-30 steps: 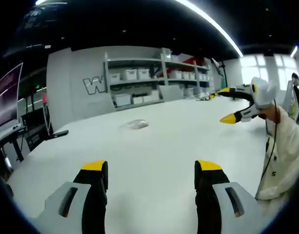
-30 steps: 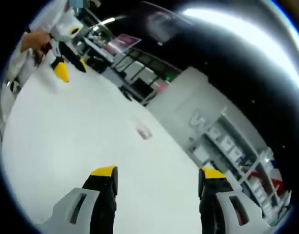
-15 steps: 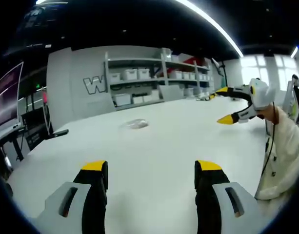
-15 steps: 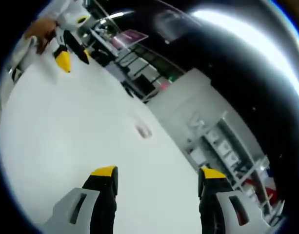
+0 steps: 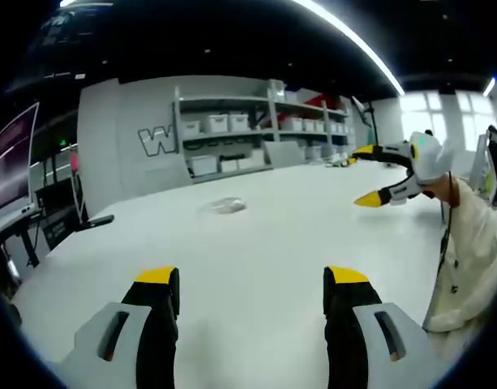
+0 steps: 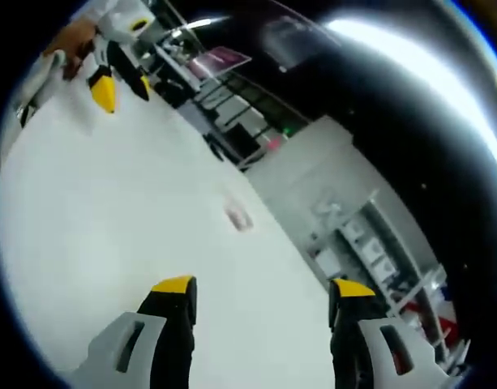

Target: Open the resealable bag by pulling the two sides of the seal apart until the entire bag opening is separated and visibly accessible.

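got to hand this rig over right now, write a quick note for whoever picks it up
Left gripper: open, nothing between the fingers, held above the table.
Right gripper: open, empty, also above the table; in the left gripper view it is seen off to the right, fingers spread.
Bag: small clear bag lying flat on the table, well ahead of both grippers, near the far side toward the shelves. Too small to tell how the seal stands.
Done: nothing yet; neither gripper touches the bag.
Left: reach the bag, grip each side of the seal, pull apart along the whole opening.
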